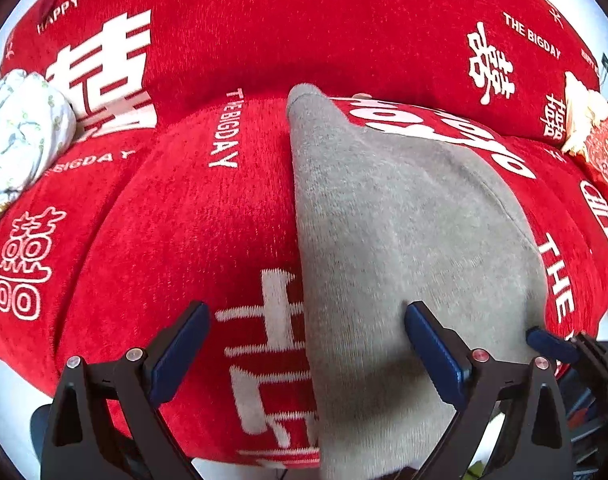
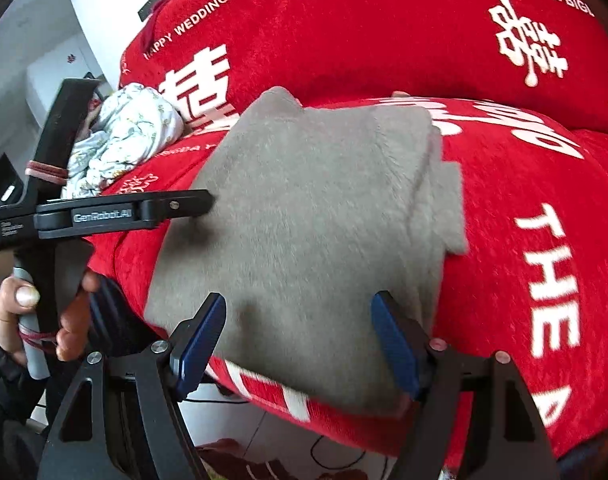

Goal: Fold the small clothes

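**A:** On the red sofa cover, printed with white wedding characters, the folded grey garment lies flat. The left gripper and the right gripper hover at the garment's near edge, both pairs of fingers spread apart and clamped on nothing.

**B:** The risk?

**A:** A finger may snag the plush pile and drag the fold open. Left of the garment sits a crumpled floral cloth; behind it, white walls.
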`<action>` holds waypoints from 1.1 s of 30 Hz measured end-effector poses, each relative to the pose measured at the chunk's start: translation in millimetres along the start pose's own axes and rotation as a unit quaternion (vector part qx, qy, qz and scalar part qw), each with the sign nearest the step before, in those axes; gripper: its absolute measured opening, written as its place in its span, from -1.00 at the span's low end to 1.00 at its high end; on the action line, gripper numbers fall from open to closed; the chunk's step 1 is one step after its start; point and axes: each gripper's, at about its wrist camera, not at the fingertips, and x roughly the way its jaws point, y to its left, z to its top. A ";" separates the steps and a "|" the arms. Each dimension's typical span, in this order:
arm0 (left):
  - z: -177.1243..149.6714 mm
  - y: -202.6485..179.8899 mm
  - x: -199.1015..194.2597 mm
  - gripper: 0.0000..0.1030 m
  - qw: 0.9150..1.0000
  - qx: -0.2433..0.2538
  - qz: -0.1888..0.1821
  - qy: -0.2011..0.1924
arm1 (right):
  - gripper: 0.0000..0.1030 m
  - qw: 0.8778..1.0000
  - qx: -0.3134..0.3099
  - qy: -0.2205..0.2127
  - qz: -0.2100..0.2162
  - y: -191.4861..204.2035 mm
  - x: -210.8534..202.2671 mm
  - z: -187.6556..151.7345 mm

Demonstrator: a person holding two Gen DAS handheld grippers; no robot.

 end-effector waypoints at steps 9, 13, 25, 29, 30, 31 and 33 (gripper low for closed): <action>-17.8 -12.3 -45.9 0.93 0.998 0.011 0.024 -0.065 | 0.67 0.986 -0.032 -0.100 -0.132 23.2 -46.0 7.3; -20.7 -18.1 -58.1 0.93 0.996 0.016 0.020 -0.084 | 0.67 0.986 -0.021 -0.106 -0.127 25.2 -51.5 11.0; -35.6 -38.9 -84.0 0.93 0.990 0.015 0.045 -0.130 | 0.68 0.985 -0.027 -0.108 -0.134 29.5 -55.0 9.9; -36.3 -39.6 -84.3 0.93 0.991 0.015 0.044 -0.122 | 0.68 0.985 -0.029 -0.107 -0.134 31.0 -54.7 10.0; -36.5 -40.0 -84.3 0.93 0.991 0.015 0.047 -0.122 | 0.68 0.985 -0.028 -0.107 -0.133 31.1 -54.8 10.2; -37.0 -40.2 -84.4 0.93 0.991 0.015 0.052 -0.124 | 0.68 0.985 -0.027 -0.106 -0.132 30.7 -54.6 10.2; -37.6 -41.1 -85.0 0.93 0.991 0.016 0.052 -0.125 | 0.68 0.986 -0.023 -0.105 -0.128 30.5 -55.1 10.9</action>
